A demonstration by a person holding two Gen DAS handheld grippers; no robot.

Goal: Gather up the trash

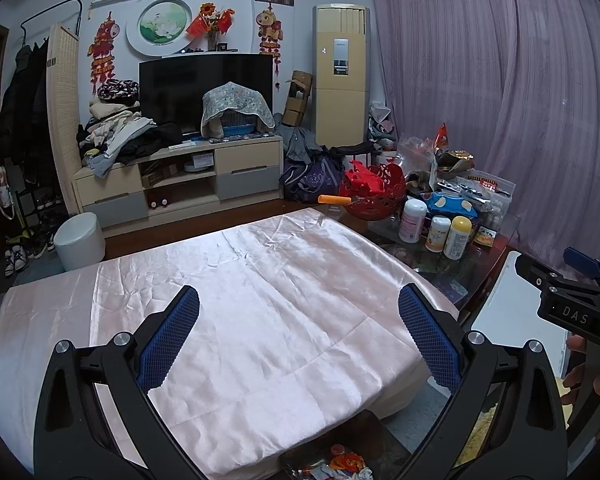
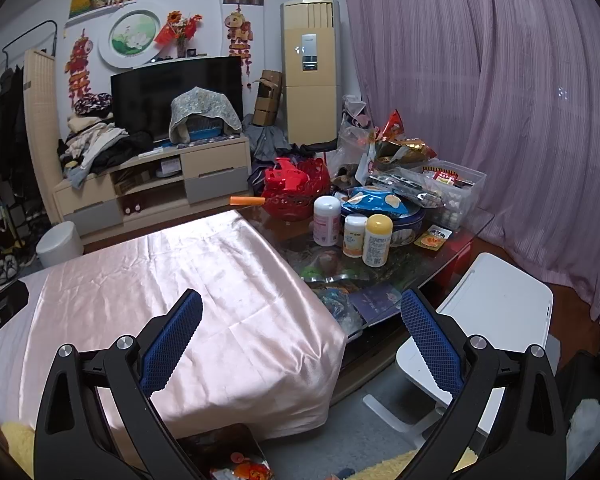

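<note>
Your left gripper (image 1: 299, 336) is spread wide with nothing between its blue pads; your right gripper (image 2: 301, 340) is likewise spread wide and empty. Both hover above the pink satin cloth (image 1: 260, 300) that covers the near surface. Directly below the grippers, at the bottom edge of both views, crumpled wrappers (image 1: 346, 466) in orange and red lie on a dark lower surface just in front of the cloth's hanging edge; what they rest in cannot be determined. In the left view, your right hand (image 1: 584, 364) holds the other tool at the far right edge. To the right of the cloth stands a white chair (image 2: 496, 312). Beyond it, a glass table (image 2: 420, 268) carries three bottles (image 2: 358, 230), a blue snack bag (image 2: 376, 200), a red basket (image 2: 294, 188) and further packets. On the floor to the left stands a white bin (image 1: 80, 240). Against the far wall are a TV cabinet (image 1: 180, 176), a television (image 1: 204, 88) and a floor-standing air conditioner (image 1: 342, 74).
</note>
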